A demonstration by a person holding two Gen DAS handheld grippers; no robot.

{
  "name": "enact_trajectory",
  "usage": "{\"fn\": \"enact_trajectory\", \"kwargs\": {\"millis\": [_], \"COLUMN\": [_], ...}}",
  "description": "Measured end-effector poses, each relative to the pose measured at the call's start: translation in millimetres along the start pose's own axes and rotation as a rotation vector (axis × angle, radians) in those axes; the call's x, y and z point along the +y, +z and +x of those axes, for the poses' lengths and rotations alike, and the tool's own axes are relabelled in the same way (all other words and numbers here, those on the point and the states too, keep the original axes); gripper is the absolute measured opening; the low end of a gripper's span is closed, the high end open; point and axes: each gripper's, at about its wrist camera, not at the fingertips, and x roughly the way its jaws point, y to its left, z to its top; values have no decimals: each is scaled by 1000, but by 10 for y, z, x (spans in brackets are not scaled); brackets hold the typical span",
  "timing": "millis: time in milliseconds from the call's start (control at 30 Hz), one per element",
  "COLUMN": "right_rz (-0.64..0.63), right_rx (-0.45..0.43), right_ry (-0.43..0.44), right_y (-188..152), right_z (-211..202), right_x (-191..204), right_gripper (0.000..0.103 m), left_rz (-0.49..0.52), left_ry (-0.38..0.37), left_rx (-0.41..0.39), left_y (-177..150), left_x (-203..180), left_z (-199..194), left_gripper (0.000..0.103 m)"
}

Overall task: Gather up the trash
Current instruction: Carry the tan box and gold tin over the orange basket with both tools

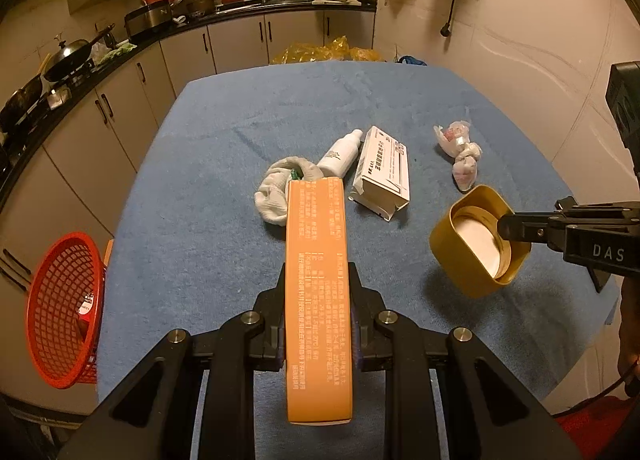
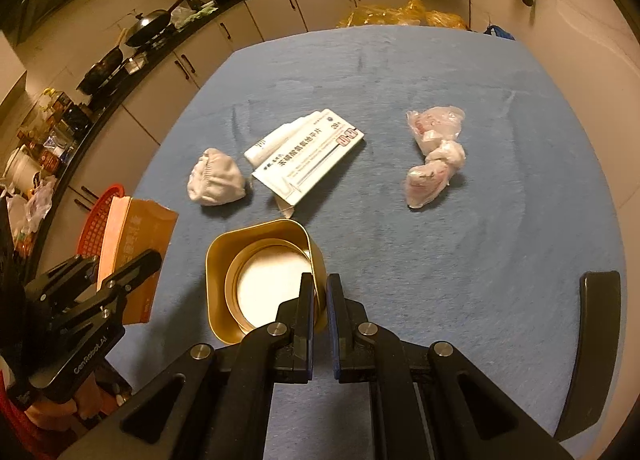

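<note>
Now both grippers are loaded, the left gripper (image 1: 318, 340) clamping an orange box (image 1: 316, 280) and the right gripper (image 2: 320, 324) pinching a gold lid (image 2: 260, 280) by its wall, so the next move, I judge, is carrying these 2 items left to the red basket (image 1: 60, 312) and releasing them.

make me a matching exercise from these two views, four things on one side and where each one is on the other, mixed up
Things:
1. orange box
2. gold lid
3. red basket
4. white sock

Places:
A. lying on the blue cloth beside the white medicine box
B. off the left edge of the table
C. clamped between the fingers of the left gripper
D. pinched by its wall in the right gripper, off the cloth

Pairs: 1-C, 2-D, 3-B, 4-A
</note>
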Motion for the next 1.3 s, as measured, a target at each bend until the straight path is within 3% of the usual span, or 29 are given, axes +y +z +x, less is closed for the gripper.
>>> {"fn": "enact_trajectory", "kwargs": {"millis": [1300], "right_rz": [-177], "right_rx": [5], "right_ry": [84], "right_y": [66], "right_z": [131], "right_x": [960], "right_gripper": [7], "left_rz": [-126], "left_ry": [108], "left_rx": [-42], "left_y": [-329], "left_x": [716], "left_z": [-435], "left_gripper": [22]}}
